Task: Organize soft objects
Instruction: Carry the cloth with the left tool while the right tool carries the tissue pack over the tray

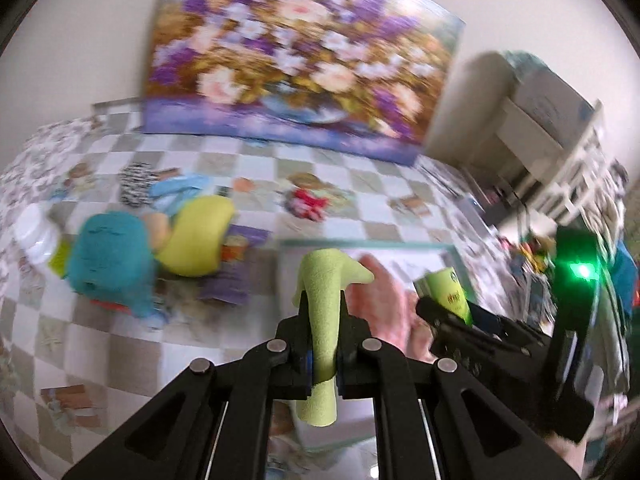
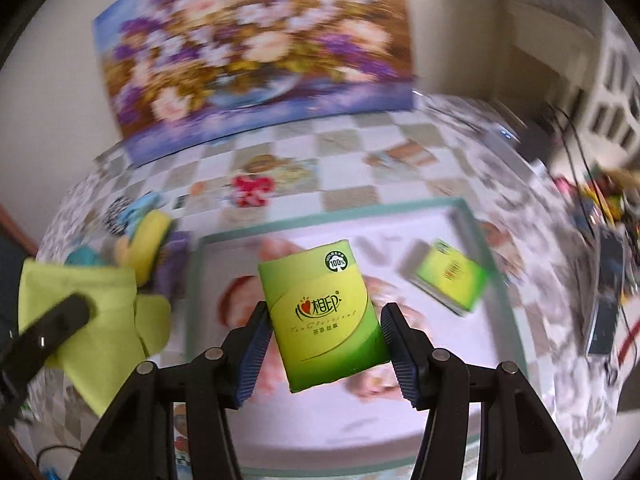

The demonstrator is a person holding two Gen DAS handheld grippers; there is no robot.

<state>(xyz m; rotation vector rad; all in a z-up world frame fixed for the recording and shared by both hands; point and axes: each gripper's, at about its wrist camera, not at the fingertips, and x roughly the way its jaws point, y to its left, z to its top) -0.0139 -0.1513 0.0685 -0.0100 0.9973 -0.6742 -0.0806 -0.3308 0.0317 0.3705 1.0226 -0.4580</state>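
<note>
Above the tray (image 2: 464,216), my left gripper (image 1: 324,320) pinches a green cloth (image 1: 320,308) and my right gripper (image 2: 324,344) clamps a tissue pack (image 2: 320,312).

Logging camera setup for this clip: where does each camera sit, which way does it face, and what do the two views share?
Left wrist: on the left gripper, angled down at the table; its fingers pinch a green cloth; the right gripper shows alongside.
Right wrist: on the right gripper, angled down over the tray; its pads clamp a tissue pack; the left gripper shows.
Shared: flower painting, yellow plush, tray, cloth.
</note>
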